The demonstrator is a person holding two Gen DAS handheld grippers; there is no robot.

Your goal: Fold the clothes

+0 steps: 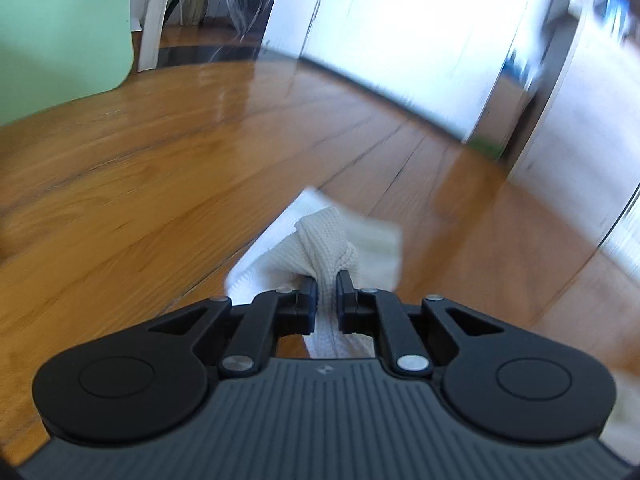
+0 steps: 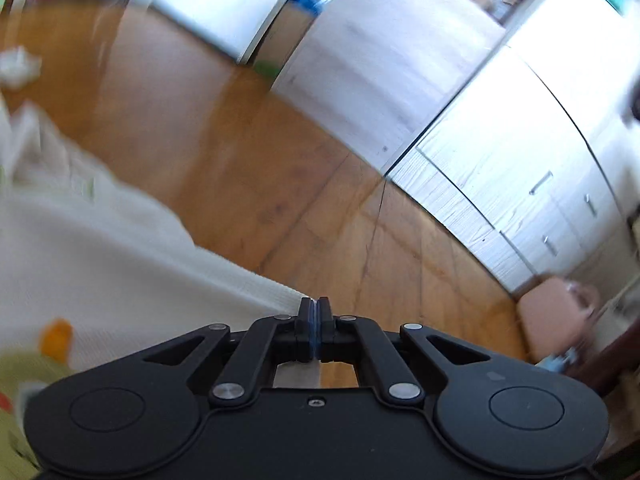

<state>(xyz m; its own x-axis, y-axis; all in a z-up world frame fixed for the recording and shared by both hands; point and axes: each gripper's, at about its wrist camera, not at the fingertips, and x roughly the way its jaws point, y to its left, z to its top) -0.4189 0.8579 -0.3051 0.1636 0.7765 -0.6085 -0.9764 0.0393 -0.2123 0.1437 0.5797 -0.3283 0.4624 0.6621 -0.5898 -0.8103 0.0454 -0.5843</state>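
Knit garment, white, ribbed: judged soft, light and limp, sagging wherever unsupported; best pinched at edges or corners. It hangs over the wooden floor. Left gripper clamps a bunched fold between nearly closed jaws. Right gripper has jaws fully closed at the cloth's edge; whether cloth is pinched there is unclear.

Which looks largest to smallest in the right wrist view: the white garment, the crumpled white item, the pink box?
1. white garment, largest by far, though it is nearest the camera.
2. pink box.
3. crumpled white item, smallest, but it lies farthest off and blurred, so its rank against the box is unsure.
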